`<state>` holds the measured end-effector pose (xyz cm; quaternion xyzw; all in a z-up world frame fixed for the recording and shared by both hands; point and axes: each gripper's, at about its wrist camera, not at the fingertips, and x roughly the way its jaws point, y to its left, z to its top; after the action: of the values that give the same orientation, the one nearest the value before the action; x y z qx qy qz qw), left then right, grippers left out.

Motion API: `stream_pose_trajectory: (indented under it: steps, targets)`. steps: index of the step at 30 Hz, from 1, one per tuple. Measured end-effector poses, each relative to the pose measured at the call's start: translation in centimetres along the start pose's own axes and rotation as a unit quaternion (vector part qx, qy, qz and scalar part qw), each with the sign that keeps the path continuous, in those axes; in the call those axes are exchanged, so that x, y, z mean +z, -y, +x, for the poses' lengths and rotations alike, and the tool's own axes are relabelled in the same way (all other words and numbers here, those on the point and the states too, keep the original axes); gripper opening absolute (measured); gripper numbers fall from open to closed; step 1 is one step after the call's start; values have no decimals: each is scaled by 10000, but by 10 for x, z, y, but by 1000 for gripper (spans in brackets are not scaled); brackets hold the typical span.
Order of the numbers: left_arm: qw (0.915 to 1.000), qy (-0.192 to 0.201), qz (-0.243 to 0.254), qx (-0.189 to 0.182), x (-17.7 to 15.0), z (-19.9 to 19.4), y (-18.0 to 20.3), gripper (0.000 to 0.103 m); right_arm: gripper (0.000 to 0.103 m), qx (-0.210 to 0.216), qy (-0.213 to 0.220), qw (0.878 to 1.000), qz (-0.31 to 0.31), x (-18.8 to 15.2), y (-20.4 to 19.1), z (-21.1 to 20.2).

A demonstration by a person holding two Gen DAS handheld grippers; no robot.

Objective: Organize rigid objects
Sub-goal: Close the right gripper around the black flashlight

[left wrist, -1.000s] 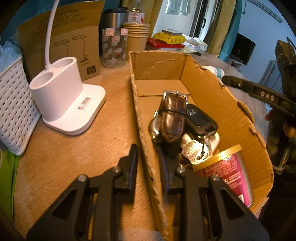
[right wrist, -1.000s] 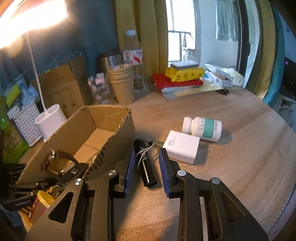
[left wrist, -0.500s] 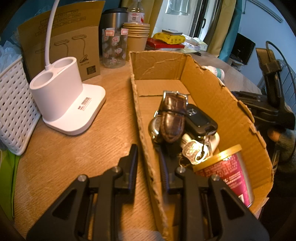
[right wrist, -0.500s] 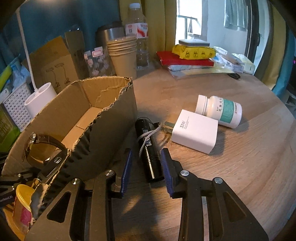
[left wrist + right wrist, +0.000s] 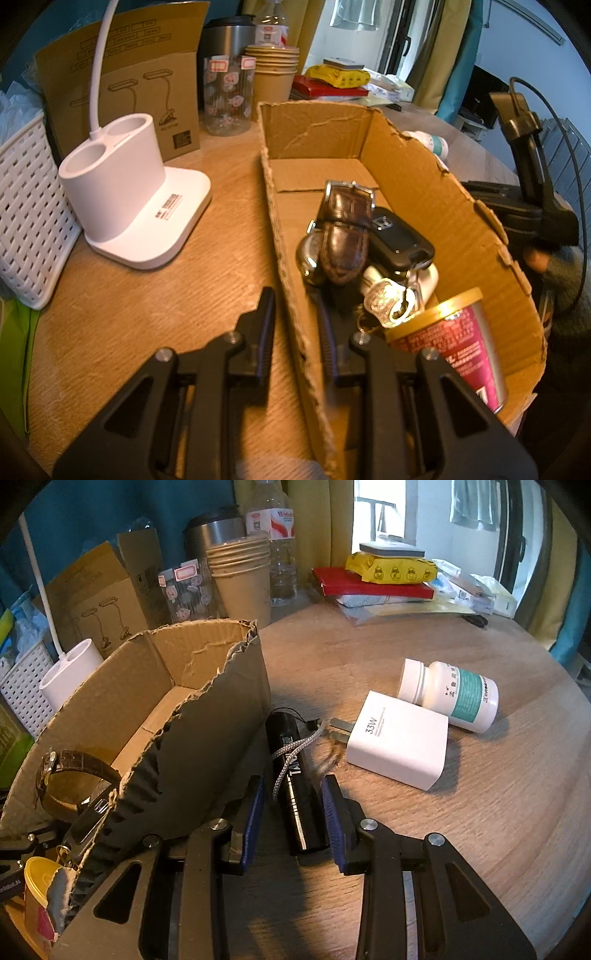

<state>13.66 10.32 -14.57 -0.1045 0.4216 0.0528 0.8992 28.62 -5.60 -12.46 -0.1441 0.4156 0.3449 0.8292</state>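
A torn cardboard box (image 5: 424,192) holds a brown-strapped watch (image 5: 341,232), a black car key with keys (image 5: 399,240) and a red tub with a yellow lid (image 5: 454,339). My left gripper (image 5: 295,314) straddles the box's left wall, one finger outside and one inside; its fingers do not press the wall. My right gripper (image 5: 293,805) is open with its fingers either side of a black flashlight (image 5: 299,786) that lies on the table beside the box (image 5: 207,716). A white 33W charger (image 5: 399,746) and a white pill bottle (image 5: 450,694) lie to its right.
A white lamp base (image 5: 129,206), a white basket (image 5: 26,221), a lamp carton (image 5: 122,88), a sticker glass (image 5: 227,99) and paper cups (image 5: 273,74) stand behind the box. Books and packets (image 5: 384,576) lie at the table's far side.
My right gripper has moved forward and down, so the flashlight now lies between its fingers. The left gripper has not moved.
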Motion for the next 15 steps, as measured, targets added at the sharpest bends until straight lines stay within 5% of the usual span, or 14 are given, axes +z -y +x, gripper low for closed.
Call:
stream_pose_trajectory:
  steps: [15]
  targets:
    - [10000,1,-4,-3,0,0,0,25,22,151,137,9997,135,0,4,-5]
